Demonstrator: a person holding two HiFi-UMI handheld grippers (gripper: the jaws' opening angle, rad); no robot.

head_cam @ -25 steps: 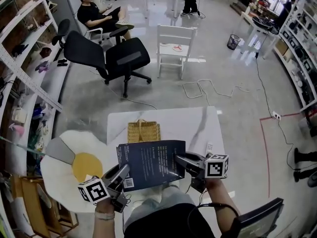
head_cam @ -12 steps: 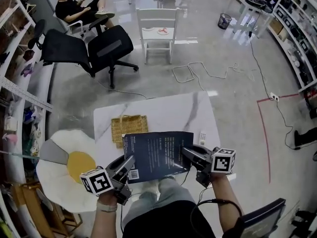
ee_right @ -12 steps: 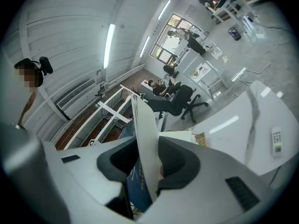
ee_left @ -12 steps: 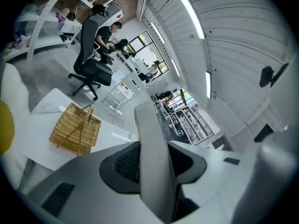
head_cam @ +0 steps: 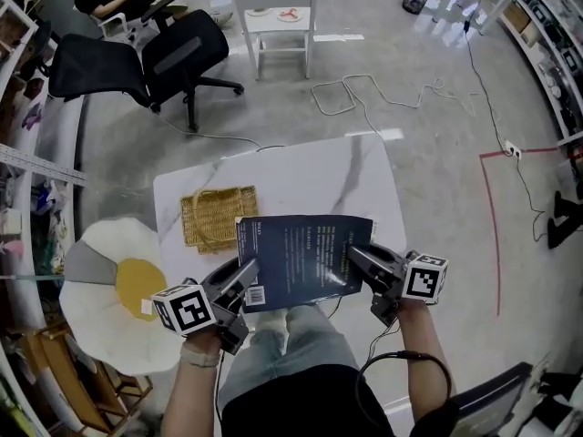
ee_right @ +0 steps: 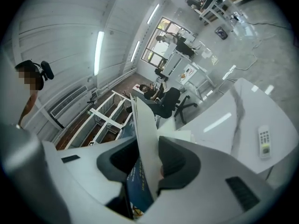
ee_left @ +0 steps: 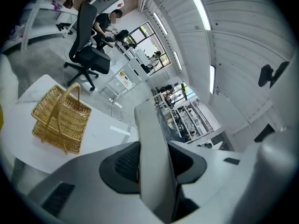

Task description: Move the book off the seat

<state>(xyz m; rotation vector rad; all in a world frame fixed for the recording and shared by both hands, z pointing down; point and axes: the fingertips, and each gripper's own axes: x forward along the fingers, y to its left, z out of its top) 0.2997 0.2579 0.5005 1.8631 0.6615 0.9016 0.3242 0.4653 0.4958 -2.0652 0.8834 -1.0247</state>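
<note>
I hold the one dark blue paperback book (head_cam: 303,260) by both ends: my left gripper (head_cam: 244,274) is clamped on its 9 o'clock edge, my right gripper (head_cam: 358,259) on its 3 o'clock edge, both equally near. Its long axis runs 9 to 3 above the near edge of the white marble worktop (head_cam: 301,176). The bare slab lies at 12 and the one woven straw basket (head_cam: 214,217) at 10.

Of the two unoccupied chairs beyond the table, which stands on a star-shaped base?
The black office chair, left of the white wooden chair: one central post on spreading feet; the white one has straight legs.
</note>
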